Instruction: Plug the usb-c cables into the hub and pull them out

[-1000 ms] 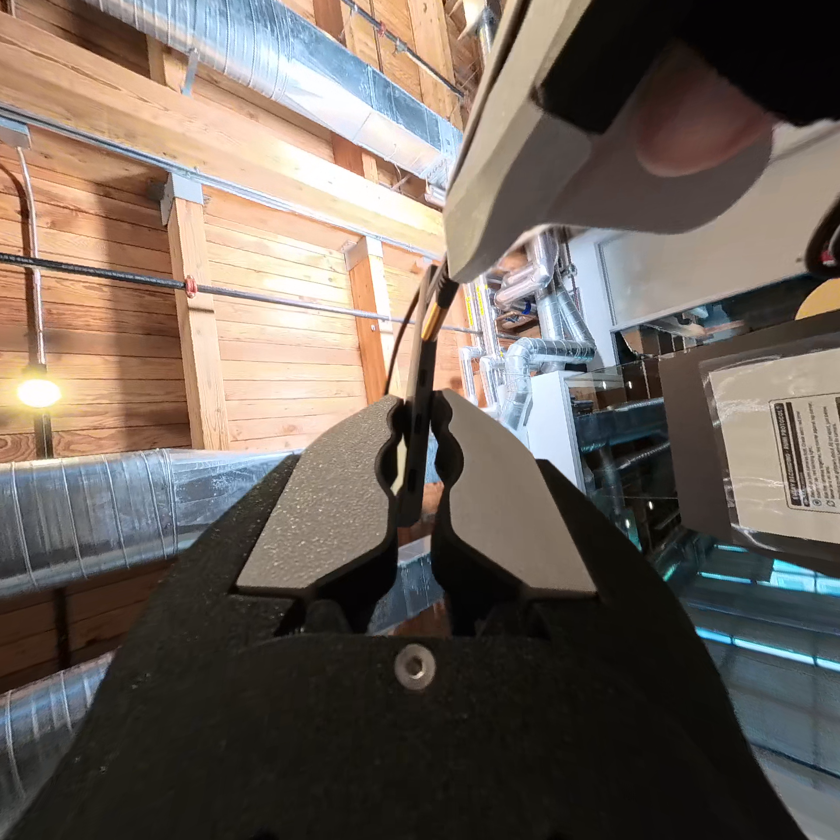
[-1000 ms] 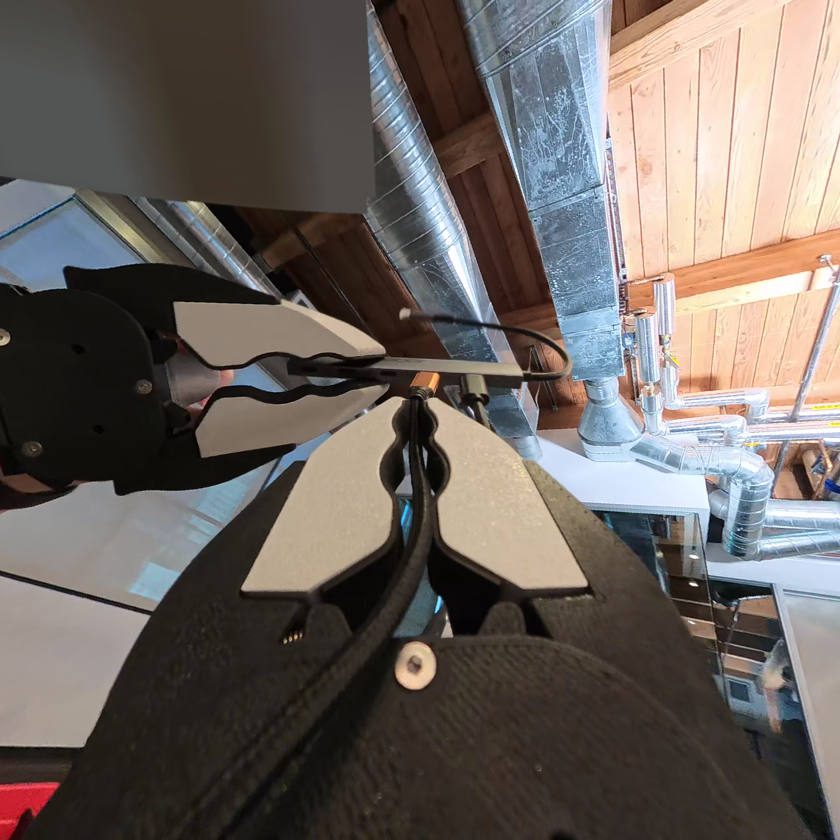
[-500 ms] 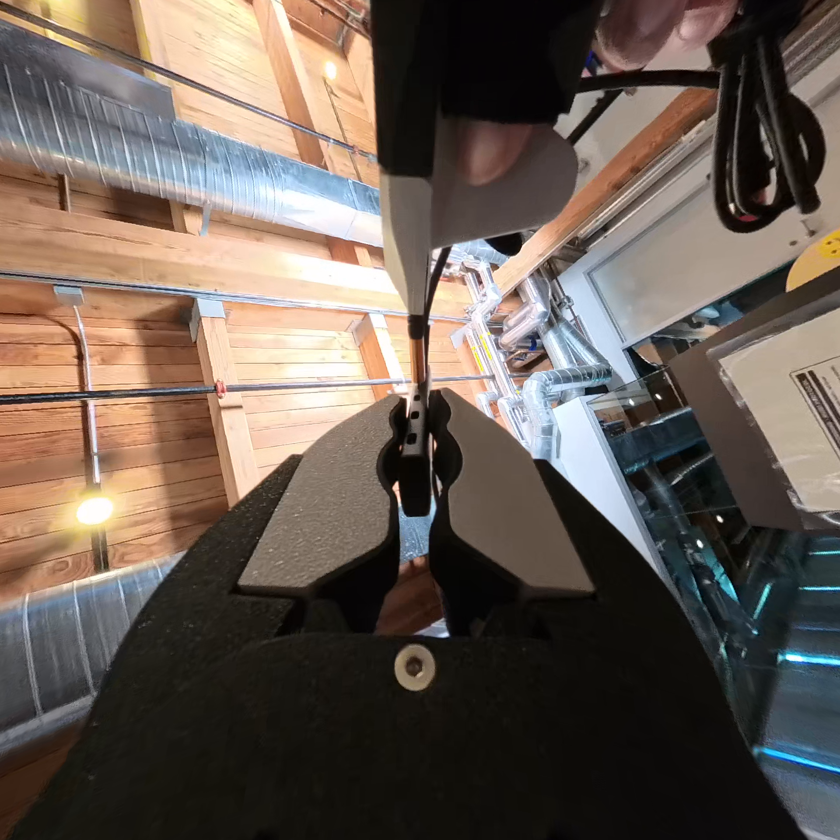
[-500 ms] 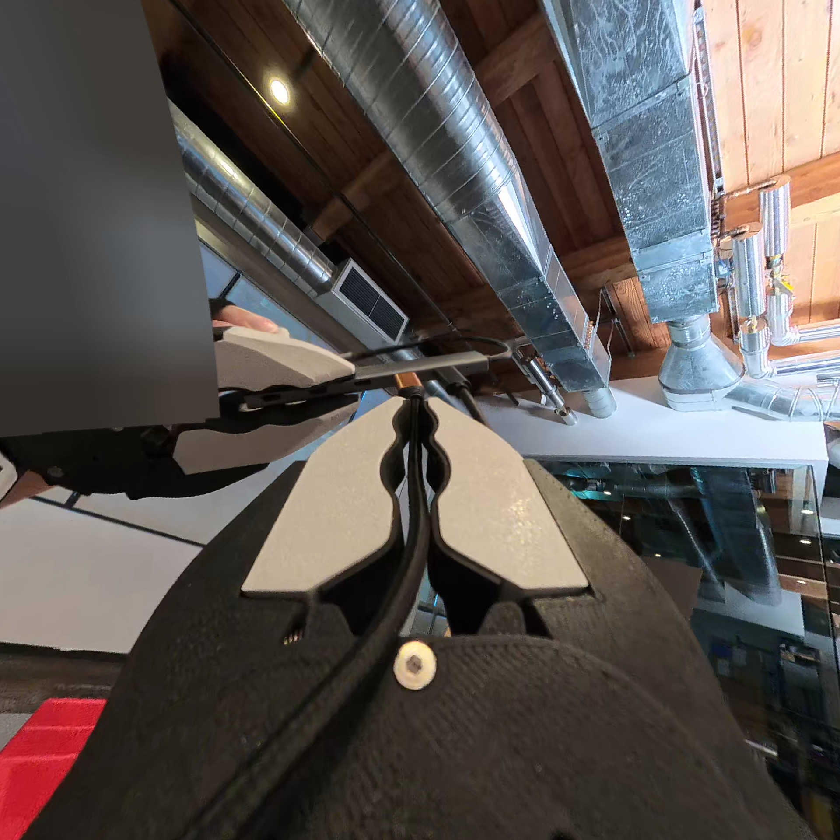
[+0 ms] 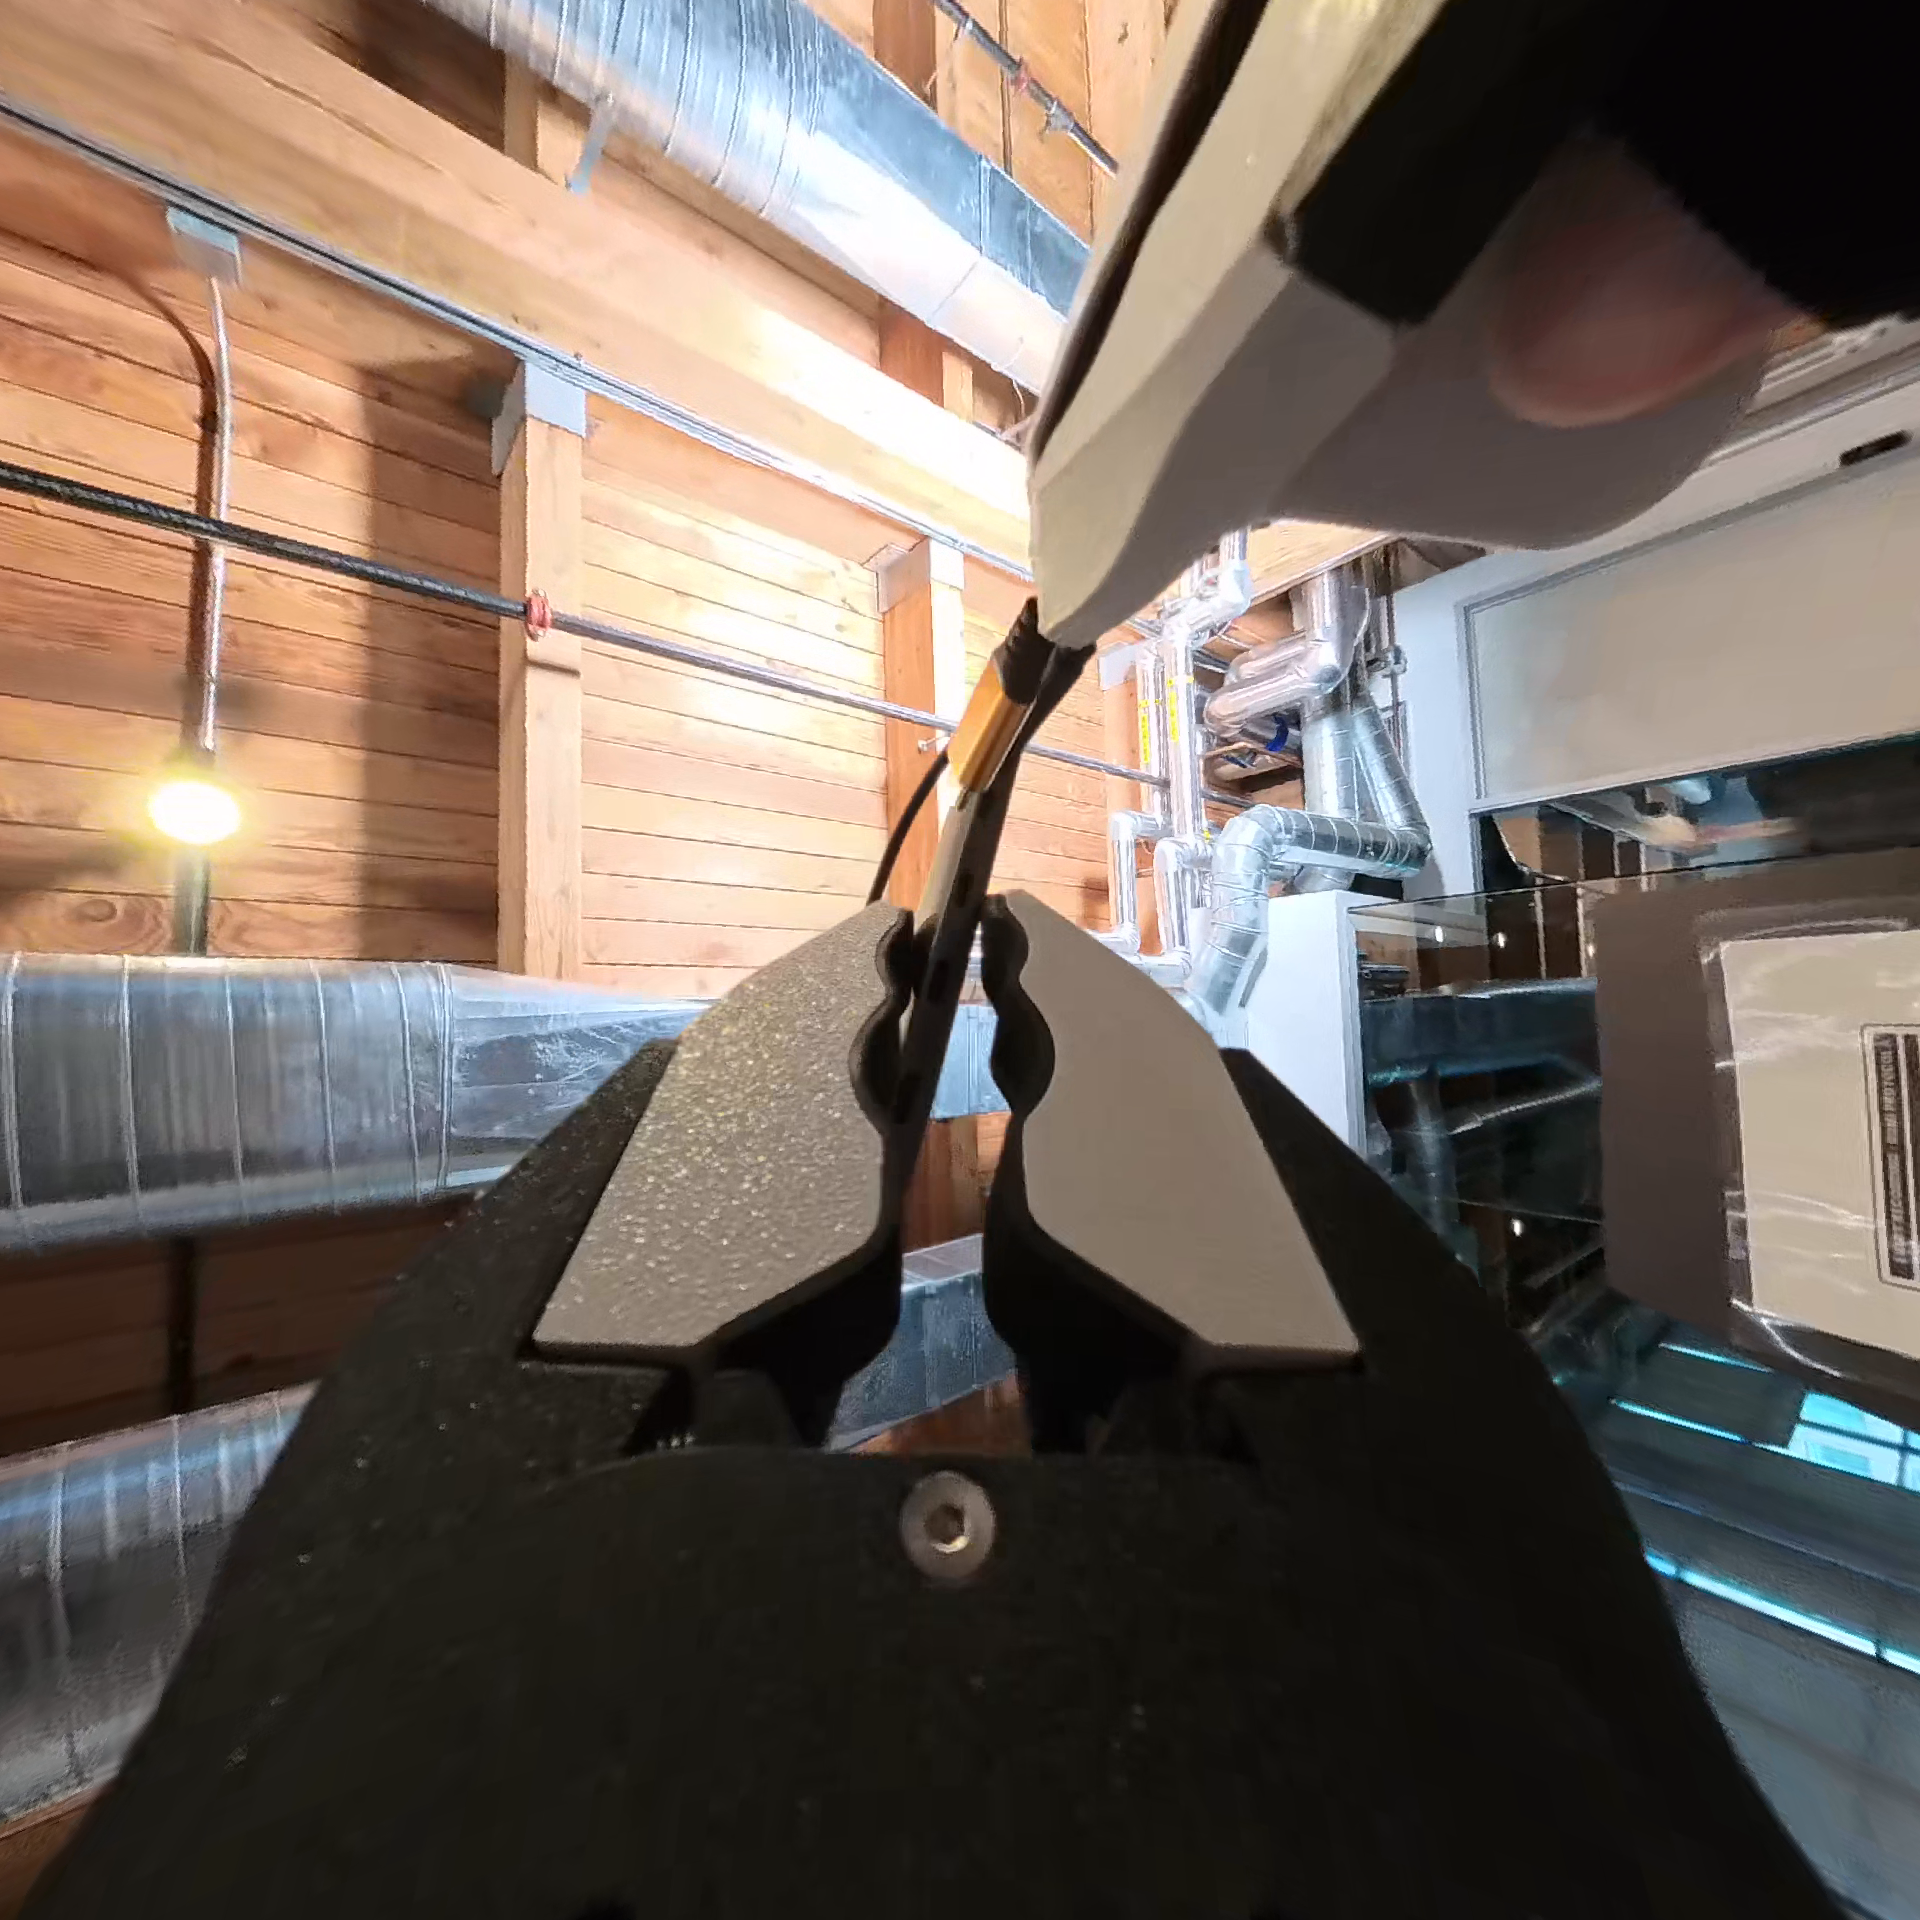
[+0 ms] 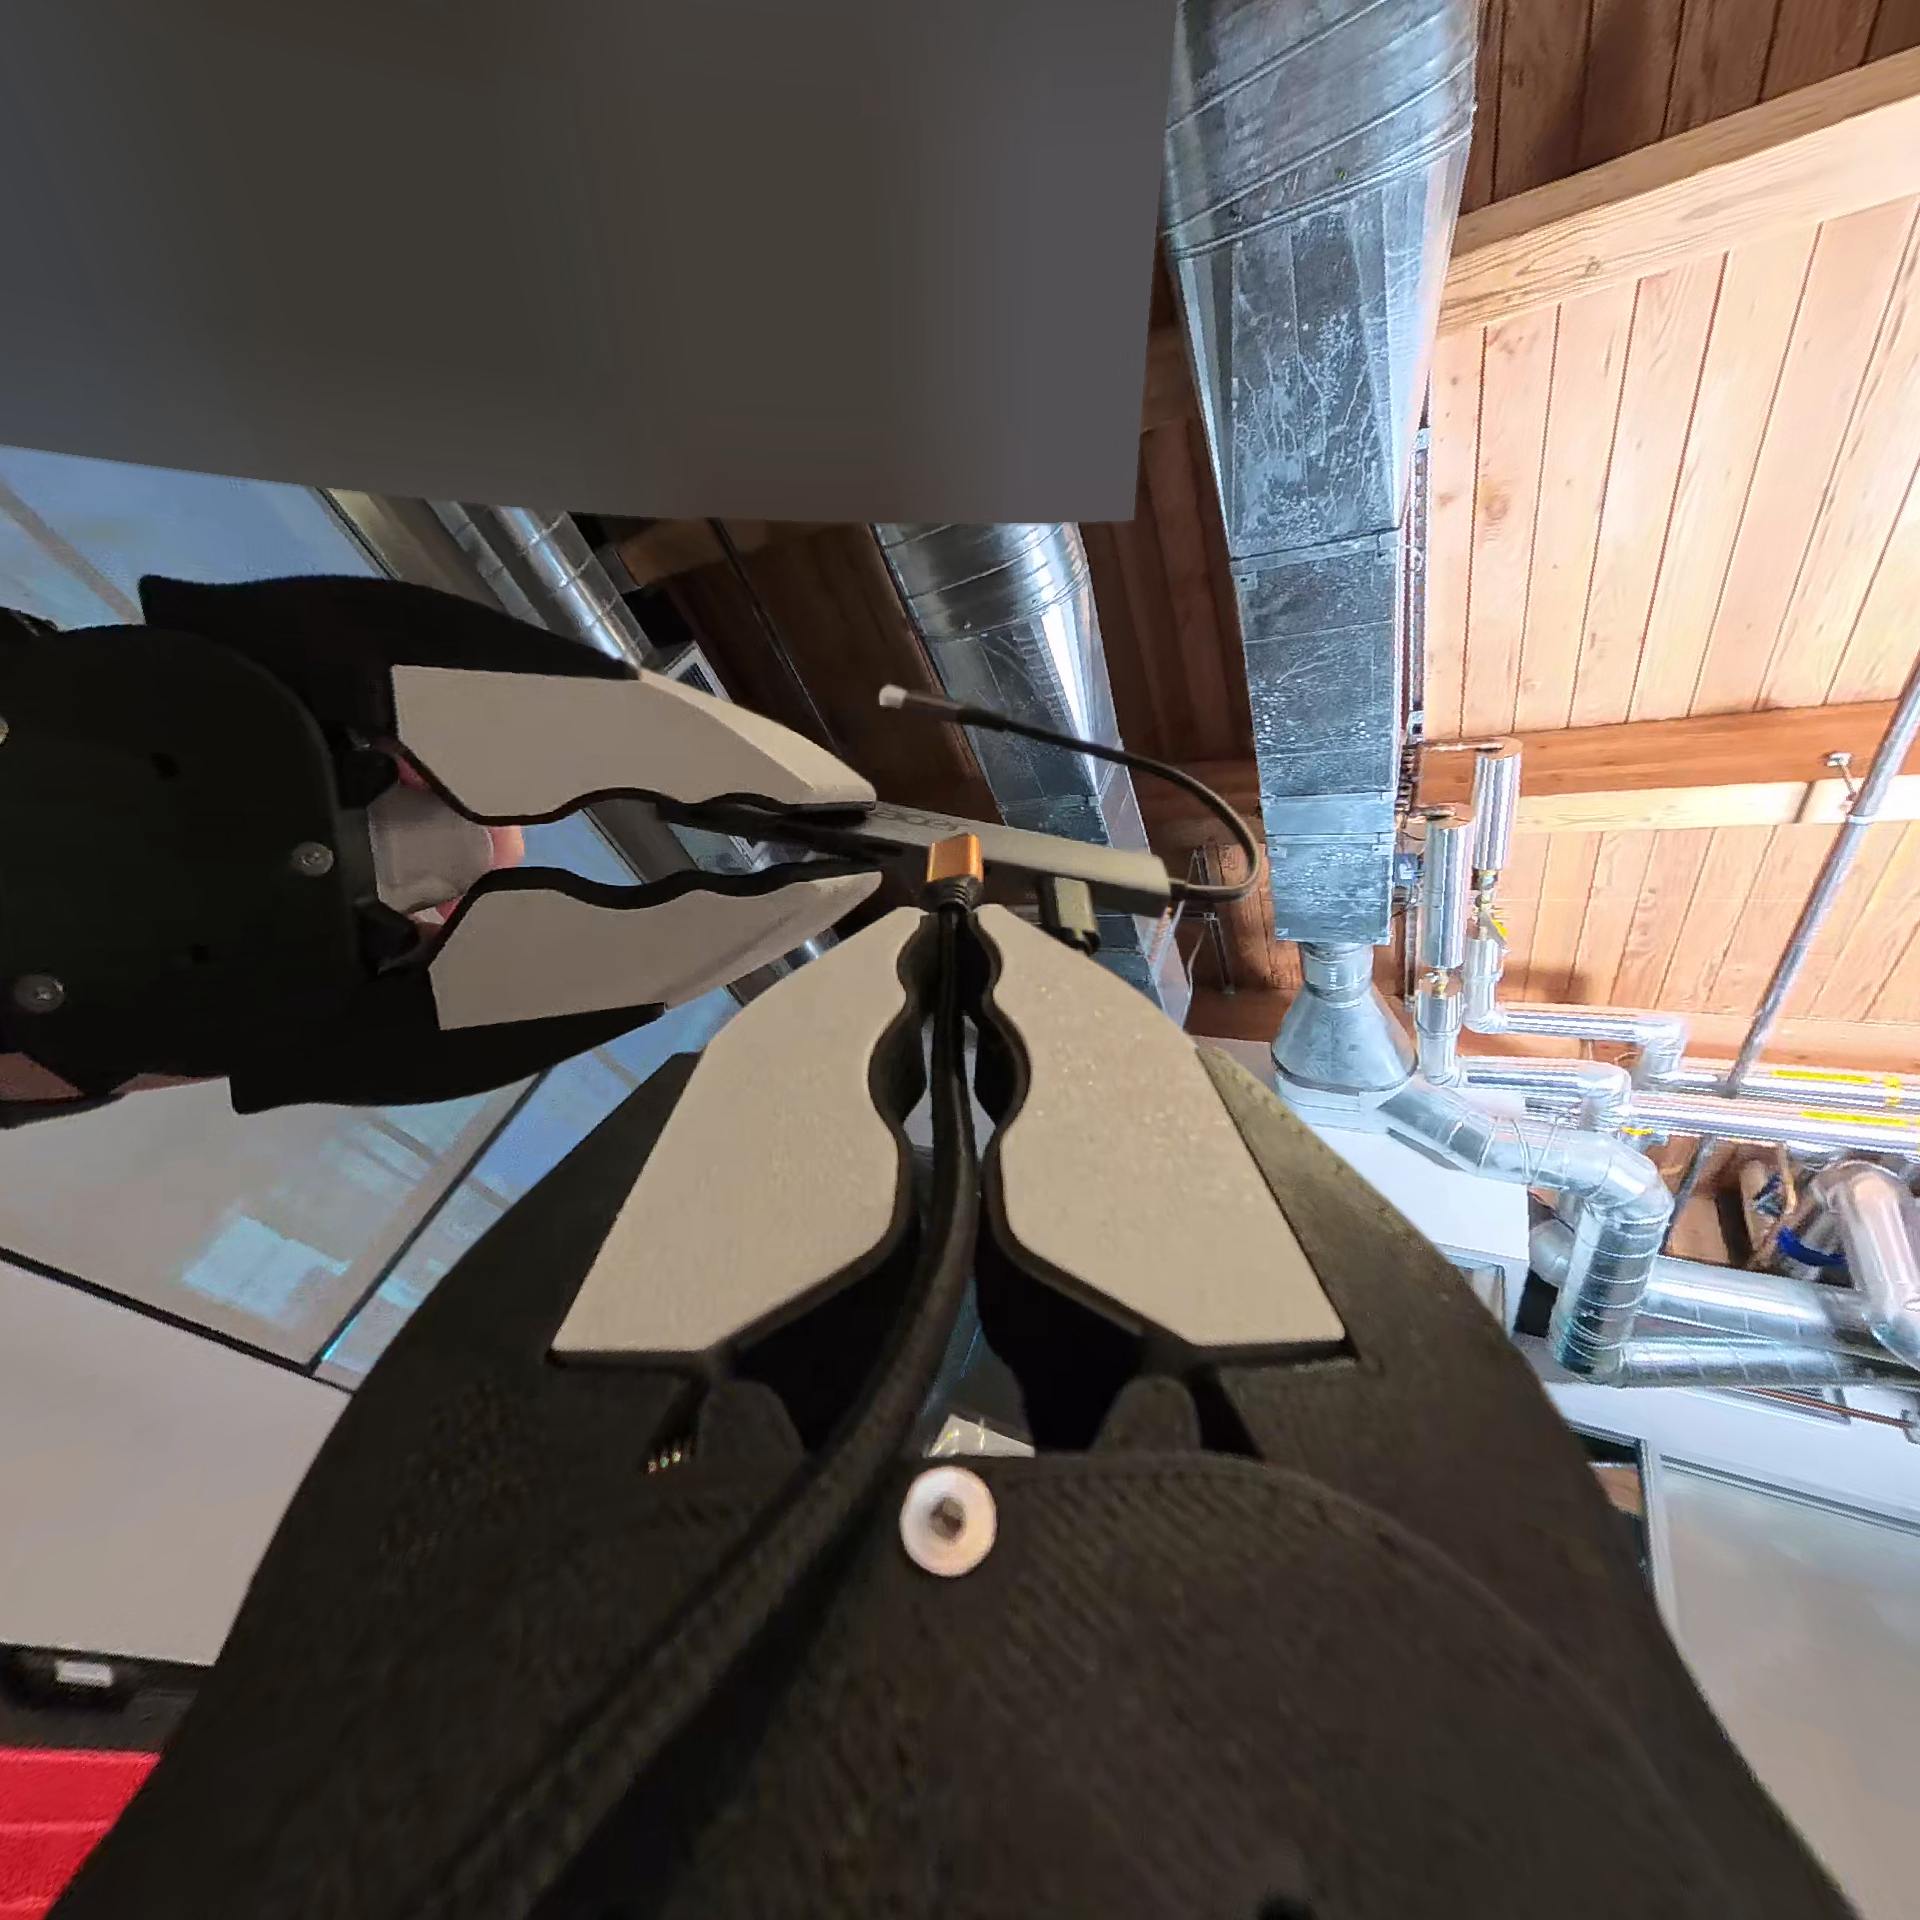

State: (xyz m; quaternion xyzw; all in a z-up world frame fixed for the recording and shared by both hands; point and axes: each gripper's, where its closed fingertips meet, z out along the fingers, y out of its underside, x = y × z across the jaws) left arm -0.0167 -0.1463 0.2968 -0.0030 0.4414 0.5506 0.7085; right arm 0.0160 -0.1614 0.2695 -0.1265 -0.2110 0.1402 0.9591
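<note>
My left gripper (image 5: 943, 920) is shut on a thin dark grey hub (image 5: 935, 997), seen edge-on. In the right wrist view this gripper (image 6: 868, 842) comes in from the left and holds one end of the hub (image 6: 1049, 847). My right gripper (image 6: 948, 920) is shut on a black braided cable (image 6: 940, 1143) just behind its copper plug (image 6: 954, 862). The plug's front end meets the hub's side edge and no metal tip shows. A second black plug (image 6: 1070, 914) sits in the hub beside it. The hub's own thin lead (image 6: 1195, 769) loops upward. The right gripper (image 5: 1060, 613) enters the left wrist view at top right.
Both cameras point up at wooden beams and silver ducts (image 5: 260, 1081). A lit lamp (image 5: 192, 810) is at the left. A brown box with a bagged label (image 5: 1787, 1143) stands at the right. A fingertip (image 5: 1621, 322) rests on the right gripper. A red object (image 6: 62, 1808) shows at bottom left. Spacing between my two grippers at the tips: around 5 centimetres.
Both grippers swung and tilted half a second ago, then came back close to their earlier pose. Both stay shut, and the copper plug stays at the hub's edge.
</note>
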